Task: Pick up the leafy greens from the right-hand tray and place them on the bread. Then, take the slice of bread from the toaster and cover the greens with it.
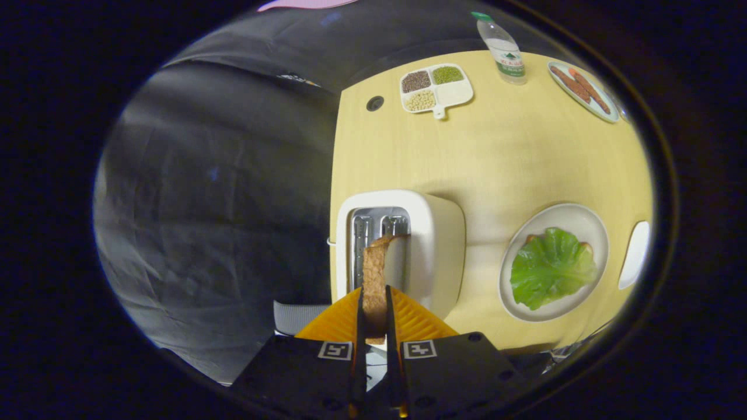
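Tongs (374,312): low centre of the frame, pointed steeply down over the toaster, both fingers pinching the bread slice on edge.
Bread slice (375,274): upright between the fingers, partly raised out of the toaster (435,245).
Leafy greens (551,267): lower right, lying on bread on the round plate (575,217).
Bench (513,157): divided dish (436,87) and bottle (502,49) at the top.

We can make out no words or numbers. Two square black-and-white coded markers (335,350) sit on the gripper (374,297), one behind each finger, and the fingers press on the bread slice (376,262) between them. Far beyond the fingers, the bottle (503,49) carries a label with a green emblem, its print too small to read.
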`<move>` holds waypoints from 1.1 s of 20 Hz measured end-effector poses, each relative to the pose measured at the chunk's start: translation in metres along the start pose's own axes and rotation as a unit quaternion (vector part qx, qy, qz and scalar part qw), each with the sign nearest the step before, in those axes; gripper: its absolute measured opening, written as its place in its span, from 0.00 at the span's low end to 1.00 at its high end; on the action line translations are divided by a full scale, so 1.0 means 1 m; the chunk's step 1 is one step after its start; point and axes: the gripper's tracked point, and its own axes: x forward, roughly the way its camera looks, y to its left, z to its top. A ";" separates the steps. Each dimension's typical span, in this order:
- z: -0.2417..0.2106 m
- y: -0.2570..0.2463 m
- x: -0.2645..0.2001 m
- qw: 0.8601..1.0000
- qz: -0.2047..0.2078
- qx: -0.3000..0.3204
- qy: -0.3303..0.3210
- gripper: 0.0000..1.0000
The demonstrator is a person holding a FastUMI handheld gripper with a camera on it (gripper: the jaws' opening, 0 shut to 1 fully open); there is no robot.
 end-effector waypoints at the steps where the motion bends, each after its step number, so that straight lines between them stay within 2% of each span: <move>1: 0.001 0.001 -0.008 1.000 0.008 0.004 -0.002 0.17; 3: 0.003 -0.001 -0.025 1.000 0.024 0.012 -0.008 0.18; 7: 0.010 0.005 -0.065 0.996 0.081 0.032 -0.026 0.17; 13: 0.014 -0.038 -0.116 0.989 0.126 0.054 -0.049 0.17; 18: 0.012 -0.111 -0.129 0.990 0.116 0.053 -0.057 0.17; 22: 0.003 -0.150 -0.121 0.988 0.127 0.058 -0.063 0.17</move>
